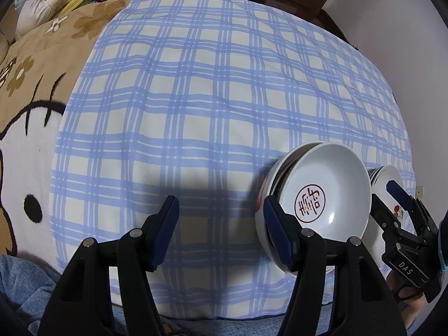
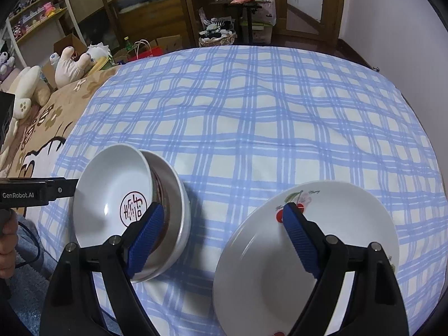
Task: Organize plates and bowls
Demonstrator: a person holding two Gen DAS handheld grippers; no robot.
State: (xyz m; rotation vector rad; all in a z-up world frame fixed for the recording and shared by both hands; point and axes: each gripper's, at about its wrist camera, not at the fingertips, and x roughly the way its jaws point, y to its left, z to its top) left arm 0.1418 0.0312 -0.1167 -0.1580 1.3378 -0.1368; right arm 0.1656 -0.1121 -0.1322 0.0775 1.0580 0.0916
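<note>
Both grippers, left point(image 1: 221, 221) and right point(image 2: 221, 224), angled steeply downward, jaws spread apart, nothing clamped.

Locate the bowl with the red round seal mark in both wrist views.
Left wrist: bowl with the red seal sits lower right, atop a tilted stack of bowls, just behind the left tool's right finger.
Right wrist: same bowl is lower left, behind that tool's left finger.
Shared landmark: the cherry-print plate, beside the stack on the blue checked cloth.

Wooden cabinets point(image 2: 145, 5) and plush toys point(image 2: 72, 64) line the room beyond the checked cloth point(image 2: 252, 117).
</note>
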